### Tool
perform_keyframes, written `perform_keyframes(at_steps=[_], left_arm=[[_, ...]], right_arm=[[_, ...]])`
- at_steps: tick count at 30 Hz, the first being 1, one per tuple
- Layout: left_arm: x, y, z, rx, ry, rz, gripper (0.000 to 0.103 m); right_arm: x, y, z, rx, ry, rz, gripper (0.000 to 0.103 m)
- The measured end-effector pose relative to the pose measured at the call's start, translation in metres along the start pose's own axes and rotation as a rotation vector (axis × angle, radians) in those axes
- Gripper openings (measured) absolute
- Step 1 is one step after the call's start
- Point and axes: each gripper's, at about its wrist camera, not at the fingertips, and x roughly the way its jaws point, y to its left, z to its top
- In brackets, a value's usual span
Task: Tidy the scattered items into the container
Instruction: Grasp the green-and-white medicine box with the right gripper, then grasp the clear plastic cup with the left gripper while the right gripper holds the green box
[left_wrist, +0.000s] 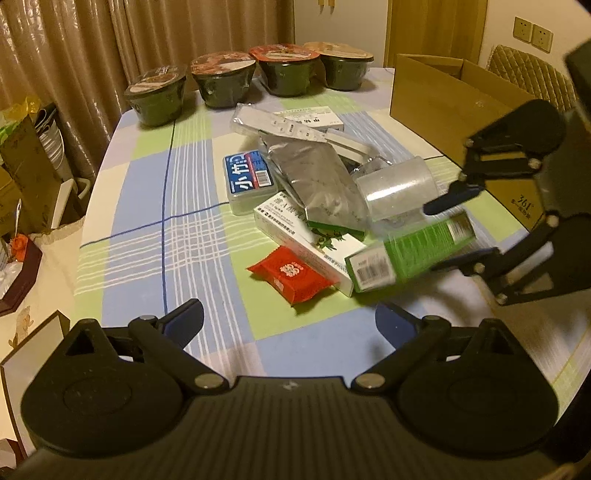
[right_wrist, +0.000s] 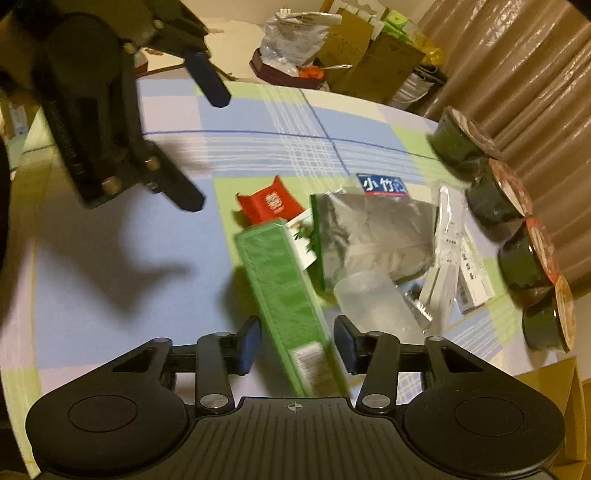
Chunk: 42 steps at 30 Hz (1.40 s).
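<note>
Brown curtains behind checked tablecloth

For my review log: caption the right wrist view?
Right gripper straddles green box beside cluttered pile; left gripper hovers open.

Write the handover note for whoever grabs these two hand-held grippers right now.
Right hand-held gripper: open around the green box; the pads look clear of its sides, so no firm grip yet, and the image is blurred.
Left hand-held gripper: open, empty, above the tablecloth just short of the red sachet.
Container: the open cardboard box at the table's far right; its inside is not visible.
Still on the table: blue-labelled case, silver pouch, clear plastic cup, white medicine boxes, remote control in a plastic sleeve.
Four instant noodle bowls line the back edge.
Left to do: nearly everything.
</note>
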Motion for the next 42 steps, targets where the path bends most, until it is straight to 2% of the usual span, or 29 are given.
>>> perform_keyframes(at_steps=[4,12,13,16,20,26,29,35,42], left_arm=[[0.001,-0.004,-0.002,0.017,0.005,-0.003,0.098],[0.0,-0.006,-0.002,0.043,0.01,-0.009,0.098],[0.0,-0.007,-0.001,0.042,0.011,-0.011,0.098],[0.0,-0.01,0.003,0.047,0.002,-0.023,0.097],[0.001,-0.019,0.013,0.072,-0.019,-0.053,0.095],[0.01,-0.047,0.029,0.17,-0.039,-0.105,0.094],[0.02,-0.064,0.036,0.23,-0.025,-0.108,0.093],[0.045,-0.092,0.053,0.189,0.005,-0.105,0.092],[0.073,-0.108,0.068,-0.027,0.027,-0.023,0.092]], right_arm=[[0.0,0.014,-0.008,-0.046,0.001,-0.007,0.05],[0.014,0.028,0.002,-0.151,-0.015,-0.029,0.05],[0.016,0.025,0.001,-0.135,-0.007,-0.021,0.046],[0.013,0.015,0.002,-0.029,0.027,-0.022,0.043],[-0.001,-0.011,-0.005,0.267,0.077,-0.003,0.033],[-0.024,-0.026,-0.041,0.663,0.122,0.033,0.033],[-0.039,-0.024,-0.063,0.81,0.127,-0.001,0.033],[-0.053,-0.014,-0.085,0.952,0.116,-0.102,0.032],[-0.06,-0.015,-0.106,1.022,0.048,-0.145,0.032]])
